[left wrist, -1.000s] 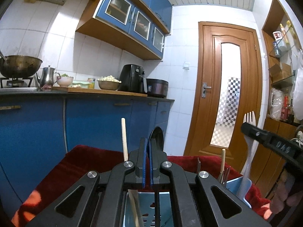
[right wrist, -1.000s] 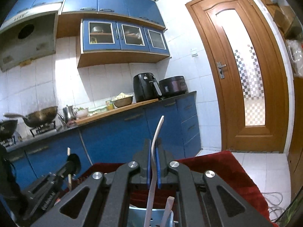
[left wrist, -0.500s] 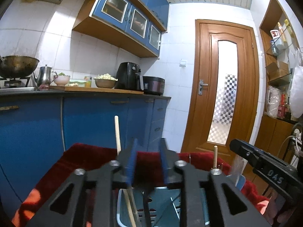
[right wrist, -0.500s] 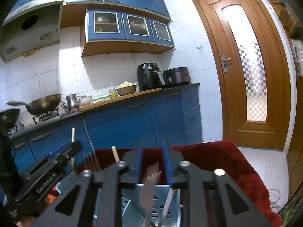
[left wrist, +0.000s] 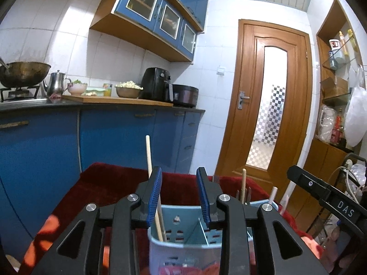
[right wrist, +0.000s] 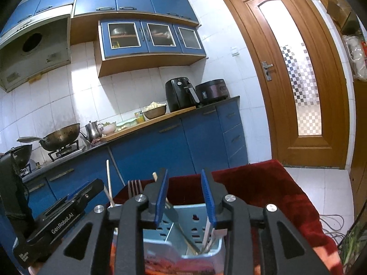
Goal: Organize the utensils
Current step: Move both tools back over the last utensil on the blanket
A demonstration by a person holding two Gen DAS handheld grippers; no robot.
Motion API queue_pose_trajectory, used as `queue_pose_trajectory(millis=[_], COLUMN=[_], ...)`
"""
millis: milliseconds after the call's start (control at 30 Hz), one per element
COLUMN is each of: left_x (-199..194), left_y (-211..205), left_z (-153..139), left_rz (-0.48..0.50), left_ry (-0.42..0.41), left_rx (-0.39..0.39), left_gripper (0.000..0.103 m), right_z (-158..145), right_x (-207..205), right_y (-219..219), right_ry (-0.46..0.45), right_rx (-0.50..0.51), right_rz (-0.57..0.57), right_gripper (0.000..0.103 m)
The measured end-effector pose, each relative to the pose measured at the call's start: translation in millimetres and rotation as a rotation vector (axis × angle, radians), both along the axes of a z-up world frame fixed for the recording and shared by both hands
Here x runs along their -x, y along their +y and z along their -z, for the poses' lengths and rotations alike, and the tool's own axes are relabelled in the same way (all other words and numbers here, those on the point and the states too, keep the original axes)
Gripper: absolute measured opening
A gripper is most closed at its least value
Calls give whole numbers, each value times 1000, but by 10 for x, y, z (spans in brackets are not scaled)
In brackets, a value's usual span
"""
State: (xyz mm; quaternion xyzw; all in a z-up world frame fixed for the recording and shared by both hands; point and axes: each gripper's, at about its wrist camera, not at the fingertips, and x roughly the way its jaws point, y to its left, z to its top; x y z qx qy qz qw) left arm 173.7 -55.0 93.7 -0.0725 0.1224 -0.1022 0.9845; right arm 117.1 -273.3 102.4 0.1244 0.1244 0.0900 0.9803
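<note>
My left gripper stands open just above a light-blue utensil holder, with nothing between its blue pads. A long wooden stick stands in that holder beside the left pad. My right gripper hangs over the same holder; its jaws are opening and the gap is empty. White handles and a dark handle lean inside. Each gripper shows in the other's view: the right gripper, the left gripper. Metal forks stand at the holder's left.
The holder sits on a table under a dark red cloth. Beyond it run blue kitchen cabinets with a wok, a kettle and an air fryer on the counter. A wooden door is to the right, cables on the floor.
Both grippers went from shut to open. The left let go of a dark utensil and the right a white fork; both utensils dropped into the holder. Both hands drew back a little.
</note>
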Motion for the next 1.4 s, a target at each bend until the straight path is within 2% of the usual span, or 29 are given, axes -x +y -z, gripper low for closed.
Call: queue_pose_trajectory(millis=[533,833,1400], left_x=[490,772,827], left_y=[323,405,585], left_z=[6,14,311], left_rz=[-8,-1,-26], left_ry=[120,160,308], left_rx=[2,-39,-123], left_gripper=[31,31,32], right_z=[-7,121,493], right_x=[592,845,906], right_y=[131,224,277], right_ry=[72,144,337], right_rx=[0,27,70], right_rz=[-20,-27,-56], right_gripper=[33,33,33])
